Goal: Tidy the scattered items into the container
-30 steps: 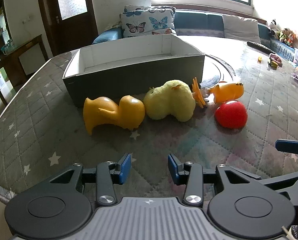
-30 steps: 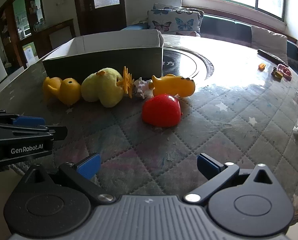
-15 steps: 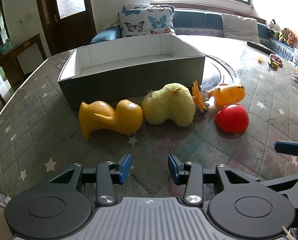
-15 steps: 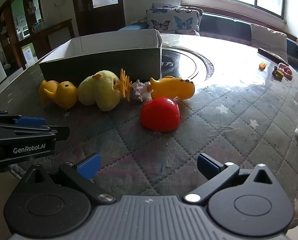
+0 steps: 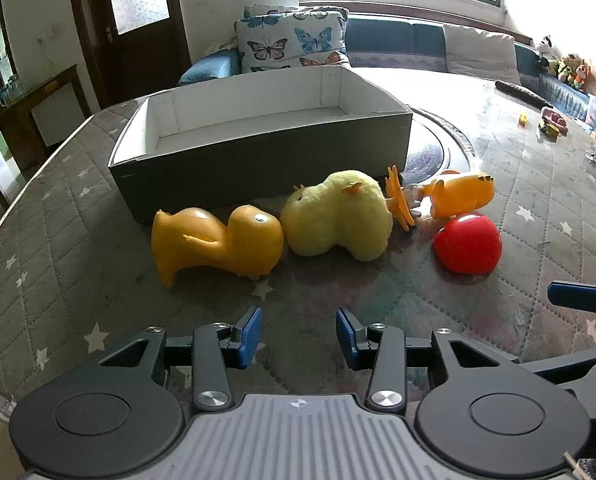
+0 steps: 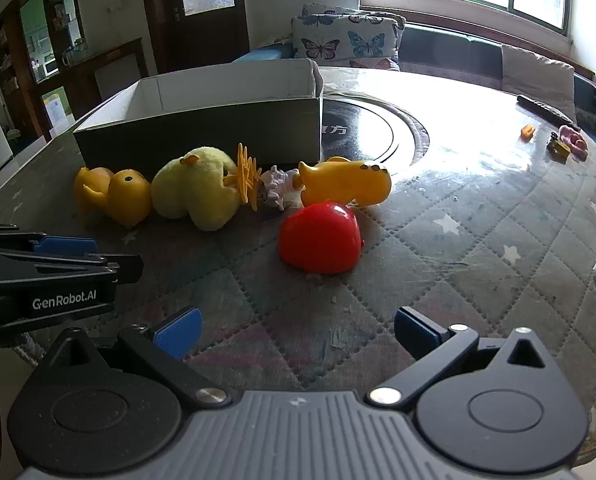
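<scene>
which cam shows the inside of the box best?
Left wrist: it looks down into the box, showing white inner walls and a bare floor. Right wrist sees the box from lower, mostly its dark outer wall; the floor is hidden.

The left gripper (image 5: 298,330) was open above the table (image 5: 57,248). In front of the box (image 5: 257,152) lay an orange duck (image 5: 213,246), a fluffy yellow duck (image 5: 338,216) and a red ball (image 5: 468,242).

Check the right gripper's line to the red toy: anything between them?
Nothing visible. The right gripper is open, with only bare quilted table cover between it and the red toy. The orange toy and box lie behind the red toy, not in front.
</scene>
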Available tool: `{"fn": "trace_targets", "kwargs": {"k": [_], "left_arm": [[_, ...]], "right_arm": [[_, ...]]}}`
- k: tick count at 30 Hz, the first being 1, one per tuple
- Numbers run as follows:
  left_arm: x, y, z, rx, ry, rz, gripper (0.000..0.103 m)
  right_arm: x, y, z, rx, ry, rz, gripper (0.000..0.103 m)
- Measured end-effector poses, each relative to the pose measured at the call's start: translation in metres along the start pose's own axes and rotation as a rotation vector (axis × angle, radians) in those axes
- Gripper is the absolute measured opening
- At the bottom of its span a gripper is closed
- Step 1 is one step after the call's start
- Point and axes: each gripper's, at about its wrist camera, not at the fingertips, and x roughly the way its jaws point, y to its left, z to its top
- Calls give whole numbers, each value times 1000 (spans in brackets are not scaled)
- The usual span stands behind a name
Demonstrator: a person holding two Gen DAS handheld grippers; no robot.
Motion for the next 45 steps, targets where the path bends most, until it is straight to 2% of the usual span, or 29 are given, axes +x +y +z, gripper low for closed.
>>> {"fn": "trace_targets", "kwargs": {"k": [45], "left_arm": [[20,7,11,-4,41,26,43]], "right_arm": [[20,3,14,-17,34,16,103]]}}
